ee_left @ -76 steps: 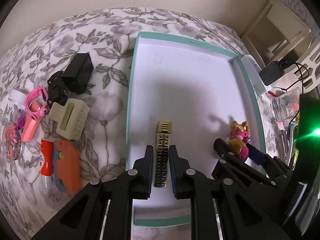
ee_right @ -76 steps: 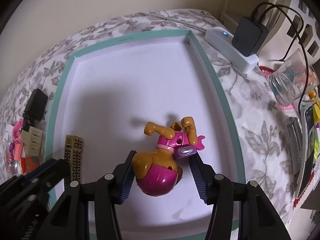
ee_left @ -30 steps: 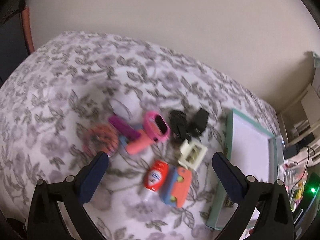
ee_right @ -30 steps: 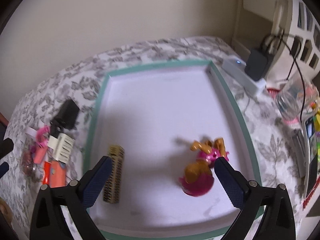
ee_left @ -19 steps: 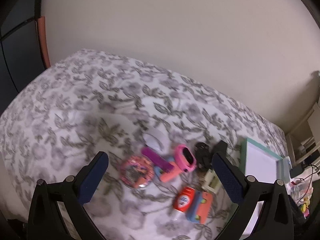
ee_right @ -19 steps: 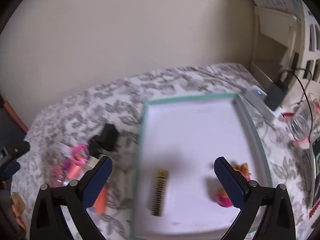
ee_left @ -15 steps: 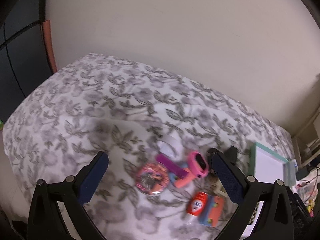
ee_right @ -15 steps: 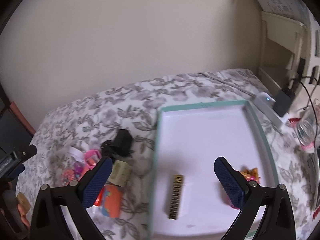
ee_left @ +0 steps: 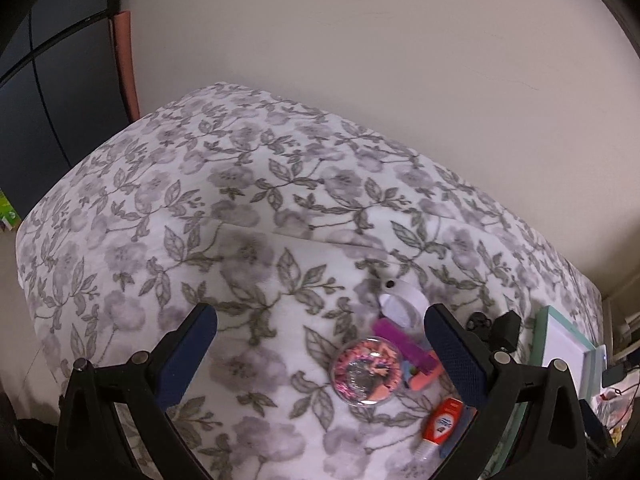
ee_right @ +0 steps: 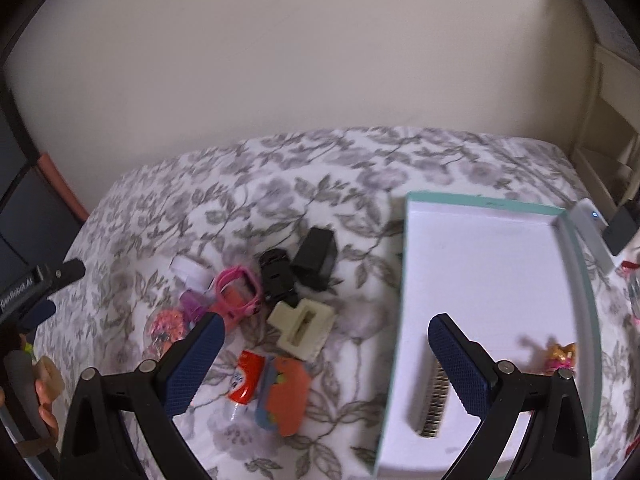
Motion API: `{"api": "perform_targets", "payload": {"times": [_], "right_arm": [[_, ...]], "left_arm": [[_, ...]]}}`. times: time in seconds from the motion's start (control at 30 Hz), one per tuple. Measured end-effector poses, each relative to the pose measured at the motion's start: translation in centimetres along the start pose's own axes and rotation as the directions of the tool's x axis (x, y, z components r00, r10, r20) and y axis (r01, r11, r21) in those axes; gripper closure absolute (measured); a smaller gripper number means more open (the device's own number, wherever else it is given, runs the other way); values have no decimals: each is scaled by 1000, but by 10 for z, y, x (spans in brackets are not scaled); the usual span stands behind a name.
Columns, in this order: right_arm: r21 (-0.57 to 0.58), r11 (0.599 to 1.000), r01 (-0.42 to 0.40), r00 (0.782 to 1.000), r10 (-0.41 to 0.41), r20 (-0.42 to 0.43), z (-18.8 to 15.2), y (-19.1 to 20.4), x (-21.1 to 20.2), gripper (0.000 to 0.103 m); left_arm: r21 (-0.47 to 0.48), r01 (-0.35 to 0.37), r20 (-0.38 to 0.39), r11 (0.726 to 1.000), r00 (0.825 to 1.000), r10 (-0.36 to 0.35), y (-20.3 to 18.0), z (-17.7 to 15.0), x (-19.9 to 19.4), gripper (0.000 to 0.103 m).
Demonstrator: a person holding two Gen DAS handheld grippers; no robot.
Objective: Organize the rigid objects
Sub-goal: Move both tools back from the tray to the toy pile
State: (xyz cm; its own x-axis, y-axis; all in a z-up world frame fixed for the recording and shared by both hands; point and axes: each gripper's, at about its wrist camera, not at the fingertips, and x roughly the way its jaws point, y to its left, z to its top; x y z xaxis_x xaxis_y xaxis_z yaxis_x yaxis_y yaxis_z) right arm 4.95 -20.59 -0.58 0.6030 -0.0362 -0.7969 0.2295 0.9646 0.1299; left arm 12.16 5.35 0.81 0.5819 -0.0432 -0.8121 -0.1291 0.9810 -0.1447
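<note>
Left of the teal-rimmed tray (ee_right: pixel 404 280), your loose pile waits on the bedspread: cream clip (ee_right: pixel 301 329), orange toy (ee_right: pixel 283 394), pink watch (ee_right: pixel 237 293). Both your left gripper (ee_left: pixel 320 354) and right gripper (ee_right: pixel 324 360) are spread and empty. The right one is nearer the clip, which lies ahead between its fingers, long axis slanted toward the tray.
</note>
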Motion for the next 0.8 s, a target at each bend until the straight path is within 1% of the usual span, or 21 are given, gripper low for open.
{"api": "perform_targets", "payload": {"times": [0.13,0.27,0.4,0.47,0.53,0.67,0.8], "right_arm": [[-18,1000,-10,997,9,-75,-7,7,17,0],[-17,1000,-4,987,2,-159,-18,7,34,0],[-13,1000,11,977,-14,-211,-28,4,48,0],[-21,1000,19,974,-23,-223,-32,4,51,1],[-55,998,31,974,-42,-223,-35,8,52,1],[-89,995,33,969,-54,-242,-40,15,58,2],[-150,987,61,962,-98,-255,-48,23,66,3]], "left_arm": [[-14,-4,-26,1000,1000,3,3,0,9,0],[9,-16,-58,1000,998,16,-3,-4,19,0],[31,-12,-95,999,995,14,-9,-10,32,0],[41,-14,-121,999,992,19,-13,-14,40,0],[49,-9,-155,999,988,17,-16,-18,50,0],[73,1,-215,997,977,15,-23,-26,66,0],[89,16,-240,996,971,6,-28,-31,73,0]]}}
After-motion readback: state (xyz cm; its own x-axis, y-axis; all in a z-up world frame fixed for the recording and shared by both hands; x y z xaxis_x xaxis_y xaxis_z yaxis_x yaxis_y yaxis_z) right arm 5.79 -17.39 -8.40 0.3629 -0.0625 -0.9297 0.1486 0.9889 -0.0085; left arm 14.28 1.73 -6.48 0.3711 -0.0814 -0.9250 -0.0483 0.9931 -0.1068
